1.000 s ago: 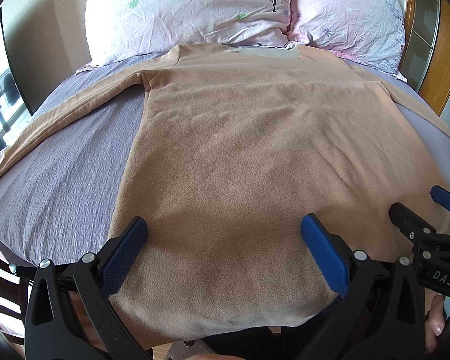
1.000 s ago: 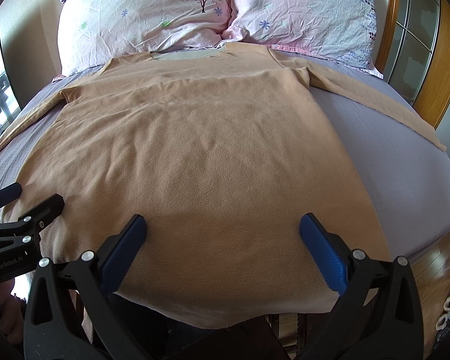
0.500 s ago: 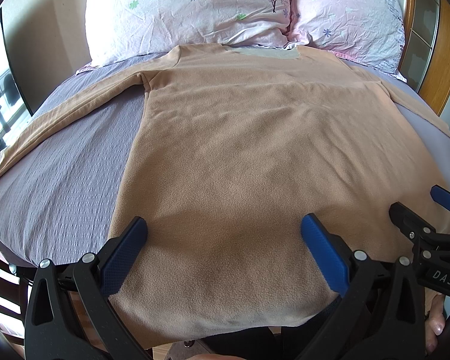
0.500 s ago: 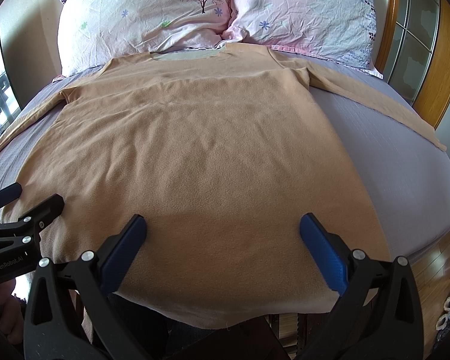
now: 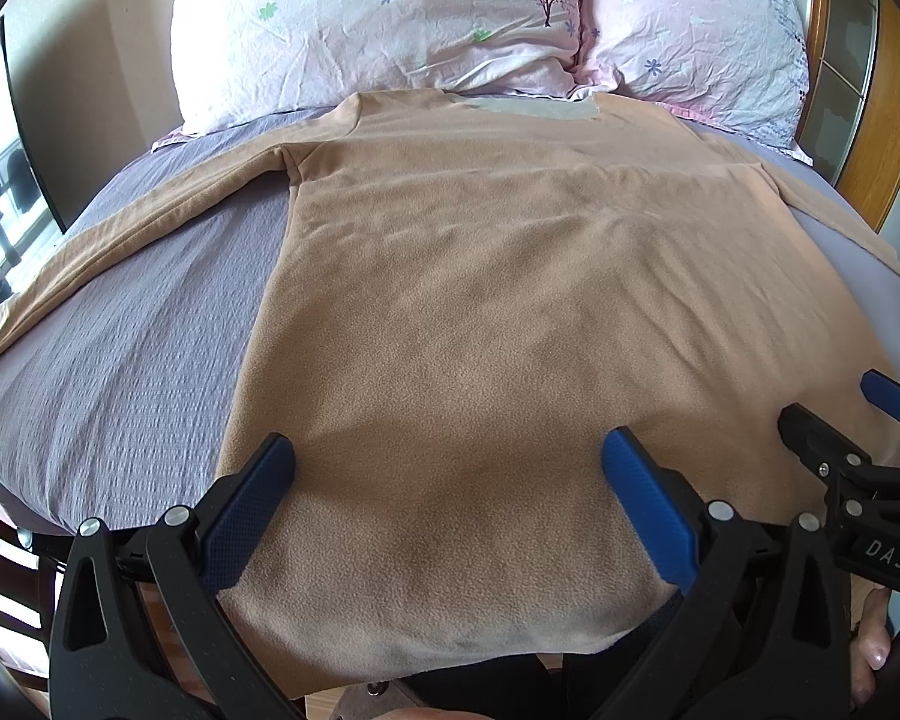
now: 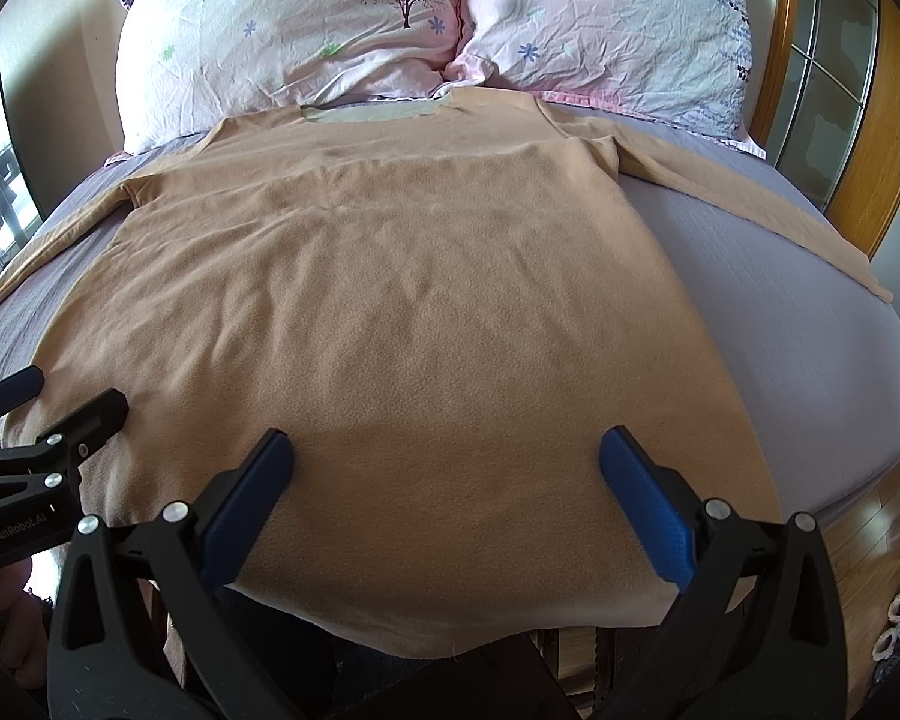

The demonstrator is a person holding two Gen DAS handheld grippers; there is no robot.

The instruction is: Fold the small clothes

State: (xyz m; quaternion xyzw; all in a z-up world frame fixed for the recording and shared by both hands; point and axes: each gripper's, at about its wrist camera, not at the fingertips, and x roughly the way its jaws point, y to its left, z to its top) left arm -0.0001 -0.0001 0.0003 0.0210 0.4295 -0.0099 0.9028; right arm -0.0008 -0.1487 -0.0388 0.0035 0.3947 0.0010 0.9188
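A tan long-sleeved fleece top (image 5: 510, 312) lies flat on the bed, collar toward the pillows, both sleeves spread out to the sides. It also fills the right wrist view (image 6: 402, 312). My left gripper (image 5: 447, 468) is open and empty, just above the top's lower hem on its left half. My right gripper (image 6: 444, 468) is open and empty above the hem on the right half. Each gripper shows at the edge of the other's view.
The bed has a grey-purple sheet (image 5: 120, 348). Two pink floral pillows (image 6: 306, 30) lie at the head. A wooden headboard frame (image 6: 894, 120) stands at the right. The bed's near edge drops to a wooden floor (image 6: 870, 552).
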